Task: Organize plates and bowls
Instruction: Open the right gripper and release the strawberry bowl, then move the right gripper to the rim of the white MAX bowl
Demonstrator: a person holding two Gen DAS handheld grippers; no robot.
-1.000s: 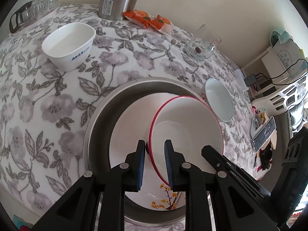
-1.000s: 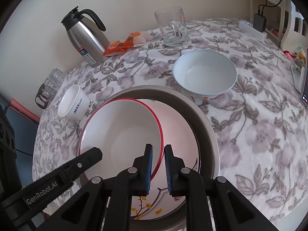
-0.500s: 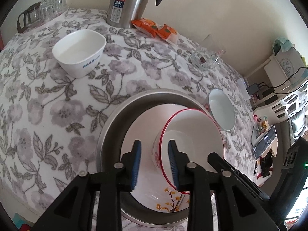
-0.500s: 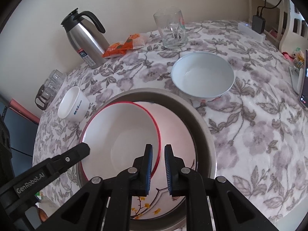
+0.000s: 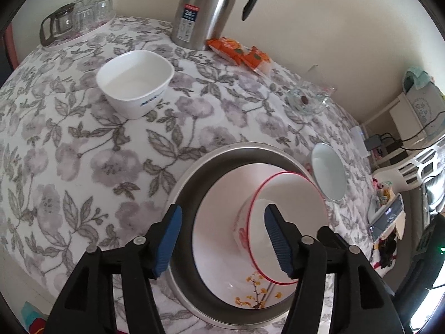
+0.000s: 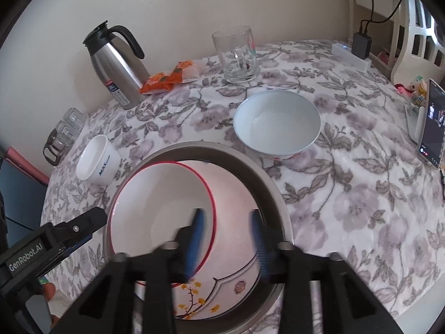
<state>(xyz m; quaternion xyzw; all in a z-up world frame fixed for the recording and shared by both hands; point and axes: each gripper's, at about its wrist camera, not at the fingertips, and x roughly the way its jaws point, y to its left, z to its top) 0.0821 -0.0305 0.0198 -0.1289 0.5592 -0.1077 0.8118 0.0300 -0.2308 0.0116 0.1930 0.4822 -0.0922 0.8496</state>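
Red-rimmed bowl point(image 5: 289, 222) is sitting tilted inside the steel basin point(image 5: 183, 194) near the worktop's point(image 5: 83, 153) front edge. Left tool point(image 5: 222, 239) and right tool point(image 6: 226, 239) have just been opening; both are standing apart, gripping nothing, straddling the bowl's rim.

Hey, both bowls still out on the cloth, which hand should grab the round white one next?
Probably right. The round white bowl sits just beyond the steel basin on the right gripper side, and its jaws have just opened empty. The left gripper faces the square bowl.
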